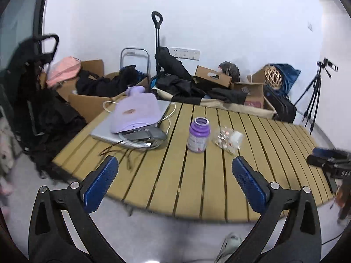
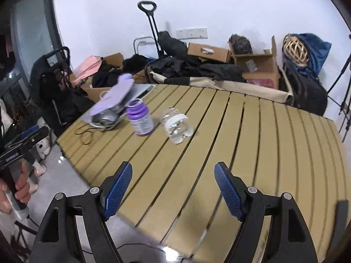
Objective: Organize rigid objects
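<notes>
A purple bottle (image 1: 198,135) with no cap stands upright mid-table; it also shows in the right wrist view (image 2: 140,118). A clear plastic bottle (image 1: 228,139) lies on its side just right of it, also in the right wrist view (image 2: 176,126). A lilac hot-water bag (image 1: 137,111) lies on a silver laptop (image 1: 114,131) at the table's far left. My left gripper (image 1: 175,175) is open and empty over the near table edge. My right gripper (image 2: 173,184) is open and empty over the near edge. Both are well short of the bottles.
The slatted wooden table (image 1: 252,175) has a thin black cord (image 1: 122,153) and a grey device (image 1: 149,137) near the laptop. Behind it stand cardboard boxes (image 1: 252,92), dark clothes, a trolley handle (image 1: 157,22) and a tripod (image 1: 316,94). The other gripper shows at the right edge (image 1: 329,162).
</notes>
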A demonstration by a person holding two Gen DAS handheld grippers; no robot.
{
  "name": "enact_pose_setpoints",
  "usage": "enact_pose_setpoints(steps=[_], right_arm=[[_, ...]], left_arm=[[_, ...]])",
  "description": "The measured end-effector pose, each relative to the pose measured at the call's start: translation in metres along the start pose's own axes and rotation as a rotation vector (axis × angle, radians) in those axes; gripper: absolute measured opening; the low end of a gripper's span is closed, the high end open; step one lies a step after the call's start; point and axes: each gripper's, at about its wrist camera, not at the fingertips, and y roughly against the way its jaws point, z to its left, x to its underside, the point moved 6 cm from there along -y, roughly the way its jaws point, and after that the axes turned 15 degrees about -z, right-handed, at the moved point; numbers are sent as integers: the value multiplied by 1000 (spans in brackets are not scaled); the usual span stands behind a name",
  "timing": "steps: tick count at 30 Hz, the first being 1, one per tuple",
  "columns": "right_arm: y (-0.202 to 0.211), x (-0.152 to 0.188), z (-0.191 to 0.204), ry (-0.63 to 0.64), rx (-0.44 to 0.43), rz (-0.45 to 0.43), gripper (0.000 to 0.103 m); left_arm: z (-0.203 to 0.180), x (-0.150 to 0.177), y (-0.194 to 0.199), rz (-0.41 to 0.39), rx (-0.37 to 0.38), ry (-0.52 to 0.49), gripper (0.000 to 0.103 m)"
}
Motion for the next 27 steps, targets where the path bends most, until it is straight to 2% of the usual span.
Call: enact_pose_setpoints(steps=[2, 5, 8, 12, 16, 18, 20, 21, 24, 25, 27], right_arm=[[38, -7, 12, 13, 10, 13, 82], [103, -19, 28, -27, -41, -38, 82], [171, -29, 45, -62, -93, -99, 82], [259, -16, 73, -18, -120, -160, 82], [346, 40, 115, 80, -143, -193, 82], [383, 70, 133, 124, -150, -253, 82], [416, 107, 153, 137, -154, -314, 90], [426, 123, 160, 129, -151, -342, 98], [440, 184, 172, 108, -90, -411, 100], [436, 201, 171, 100, -54, -414, 100], [425, 228, 168, 68, 5, -384, 100]], left_arm=[[-6, -12, 36, 0, -39, -10, 103], [-16, -35, 100, -43, -8, 38, 103], [-21, -46, 162, -41, -4, 66, 103], [-19, -30, 243, -55, 23, 112, 103], [-21, 14, 320, -63, 40, 113, 103], [-28, 38, 364, -140, 49, 79, 103], [-38, 70, 397, -182, 23, -10, 103], [-43, 82, 408, -207, 27, -44, 103], [-58, 122, 437, -280, -2, -181, 103], [-60, 135, 441, -291, -13, -193, 103], [-66, 157, 438, -249, 42, -165, 103]])
